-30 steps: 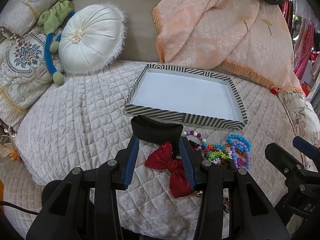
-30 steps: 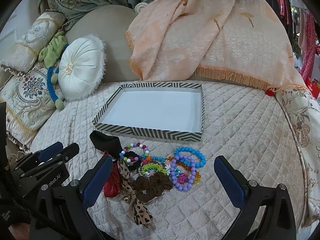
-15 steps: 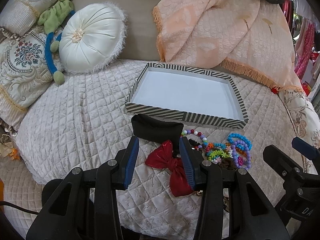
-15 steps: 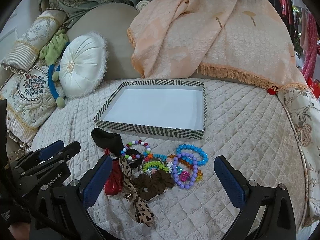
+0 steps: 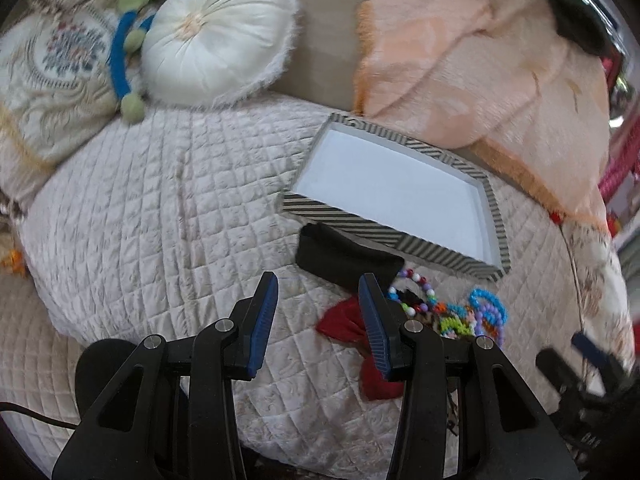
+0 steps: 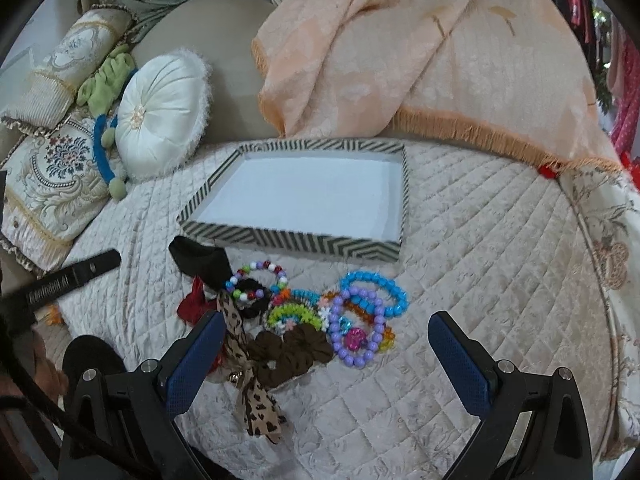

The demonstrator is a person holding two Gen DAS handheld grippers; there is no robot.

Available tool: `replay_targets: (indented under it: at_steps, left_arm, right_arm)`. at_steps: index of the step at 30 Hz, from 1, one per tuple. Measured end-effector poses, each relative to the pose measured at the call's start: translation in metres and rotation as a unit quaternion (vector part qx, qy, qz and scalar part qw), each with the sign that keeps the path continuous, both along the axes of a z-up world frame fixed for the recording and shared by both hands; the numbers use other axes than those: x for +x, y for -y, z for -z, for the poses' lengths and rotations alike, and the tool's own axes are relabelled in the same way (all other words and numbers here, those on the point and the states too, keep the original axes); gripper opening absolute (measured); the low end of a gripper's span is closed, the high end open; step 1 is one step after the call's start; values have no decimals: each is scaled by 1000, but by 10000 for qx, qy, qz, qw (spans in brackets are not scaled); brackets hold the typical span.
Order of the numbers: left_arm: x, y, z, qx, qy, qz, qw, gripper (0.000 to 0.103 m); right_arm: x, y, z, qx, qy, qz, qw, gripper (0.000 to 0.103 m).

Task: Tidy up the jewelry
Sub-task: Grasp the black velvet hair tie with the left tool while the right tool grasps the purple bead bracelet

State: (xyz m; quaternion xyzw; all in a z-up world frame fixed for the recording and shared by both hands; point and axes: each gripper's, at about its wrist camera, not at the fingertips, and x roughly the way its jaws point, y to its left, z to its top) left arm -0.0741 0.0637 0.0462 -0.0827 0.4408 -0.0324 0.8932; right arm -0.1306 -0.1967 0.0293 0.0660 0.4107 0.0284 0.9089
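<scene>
This was a bedroom in a home. A quilted cream bedspread (image 6: 480, 264) covered the bed, with a round white cushion (image 6: 160, 116), embroidered pillows (image 6: 52, 184) and a peach fringed throw (image 6: 400, 60) at the far side. Clothes (image 6: 624, 80) hung at far right.

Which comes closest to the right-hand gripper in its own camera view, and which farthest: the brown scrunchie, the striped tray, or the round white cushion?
From the right gripper, in its own wrist view:
1. Brown scrunchie, right between the open fingers, in the pile of jewelry.
2. Striped tray, straight ahead beyond the pile, nothing in it.
3. Round white cushion, far back on the left, against the headboard.
</scene>
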Motion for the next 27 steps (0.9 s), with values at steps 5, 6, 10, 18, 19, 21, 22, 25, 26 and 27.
replay_targets:
  at_steps: [5, 6, 10, 18, 19, 21, 22, 25, 26, 27]
  left_arm:
    - [18, -13, 10, -430, -392, -72, 9983, 42]
    - [23, -14, 13, -540, -502, -75, 9973, 42]
    - [36, -15, 23, -662, -657, -160, 9955, 49]
    - [74, -14, 46, -1024, -986, -267, 9895, 61]
    - [80, -14, 50, -1019, -1045, -290, 9889, 61]
    - [89, -15, 57, -976, -1148, -323, 9881, 61]
    - [91, -16, 59, -964, -1170, -337, 9879, 61]
    - [100, -17, 67, -905, -1245, -332, 9875, 61]
    - [103, -16, 70, -902, -1264, -300, 9874, 61]
    - [106, -16, 72, -916, -1283, -276, 9871, 61]
  right_arm:
    - [2, -1, 9, 2, -35, -166, 9999, 101]
    - [3, 0, 12, 12, -54, -198, 9998, 101]
    - [4, 11, 22, -4, -164, -179, 9997, 96]
    - [37, 48, 47, 67, -435, 85, 9990, 79]
    - [42, 51, 50, 15, -466, 104, 9989, 76]
    - [49, 56, 54, 31, -545, 89, 9985, 63]
    - [51, 59, 55, 132, -589, 35, 9982, 59]
    - [54, 56, 60, 193, -667, -180, 9974, 57]
    - [55, 55, 63, 159, -716, -243, 9970, 56]
    - [55, 53, 65, 158, -757, -287, 9966, 55]
